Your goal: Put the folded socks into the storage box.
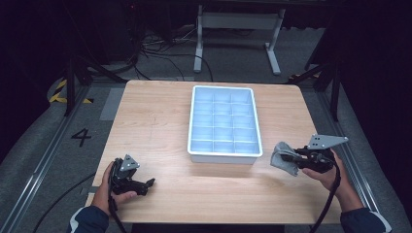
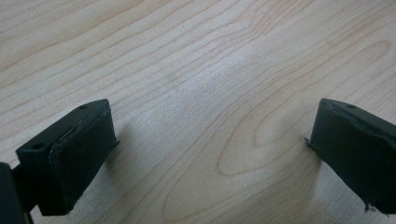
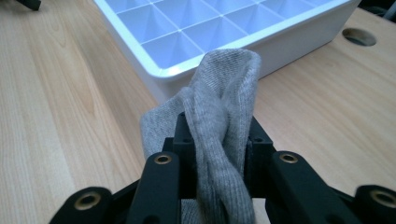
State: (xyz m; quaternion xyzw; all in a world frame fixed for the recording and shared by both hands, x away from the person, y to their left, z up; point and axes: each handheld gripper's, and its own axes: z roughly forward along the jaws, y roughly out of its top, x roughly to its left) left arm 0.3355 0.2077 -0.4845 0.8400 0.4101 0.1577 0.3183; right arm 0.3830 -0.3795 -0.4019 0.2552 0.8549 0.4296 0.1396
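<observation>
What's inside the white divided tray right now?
The white divided tray holds nothing in the compartments on view. In the right gripper view, the grey cloth in the right tool covers part of its near corner.

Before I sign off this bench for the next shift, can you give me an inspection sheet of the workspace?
Surface: wooden table, bare light wood; round hole seen in the right gripper view.
Job's things: white compartment tray, compartments look empty; grey cloth pinched and held up beside the tray.
Clutter: nothing seen.
Grippers: right claw shut on the cloth; left claw open over bare wood, holding nothing.
Cables: one trails from each gripper; loose cables on the floor beyond the table.
Surroundings: dark room, white table frame behind, floor marked 4.
</observation>
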